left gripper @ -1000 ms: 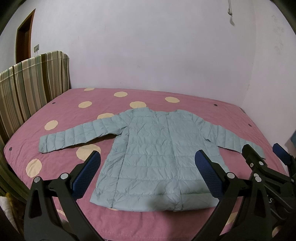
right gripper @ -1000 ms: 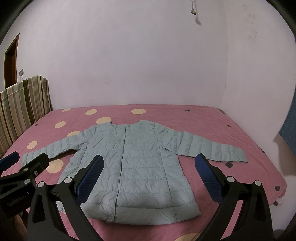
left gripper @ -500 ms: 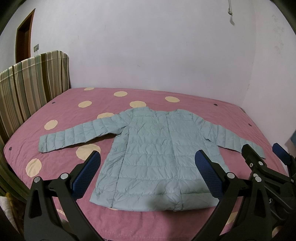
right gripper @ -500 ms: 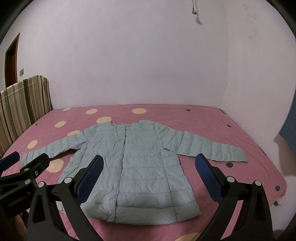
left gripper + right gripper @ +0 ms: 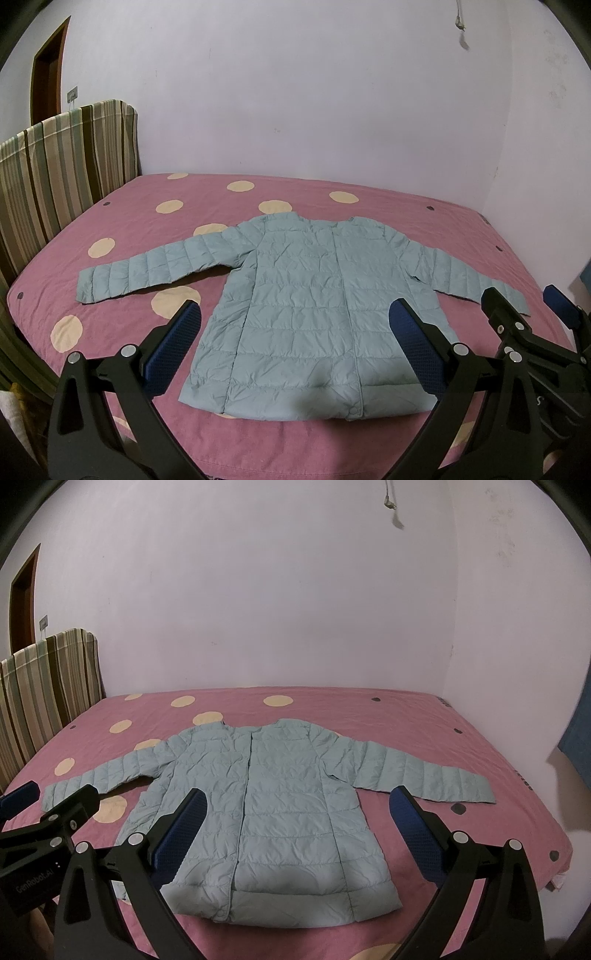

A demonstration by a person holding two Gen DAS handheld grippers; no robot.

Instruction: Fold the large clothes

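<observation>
Jacket (image 5: 314, 306) spread flat on bed (image 5: 369, 199) | left gripper (image 5: 295, 350) spread, empty | right gripper (image 5: 295, 830) spread, empty

Jacket (image 5: 306, 314) right cuff hidden behind right claw (image 5: 524, 310); doorway (image 5: 46, 88) cut by frame edge

the jacket (image 5: 306, 306) lies flat on the bed (image 5: 369, 199), hem toward the near edge, collar toward the far edge and the wall (image 5: 295, 92), one sleeve toward each side. the headboard (image 5: 55, 177) stands along the bed's left edge.
</observation>
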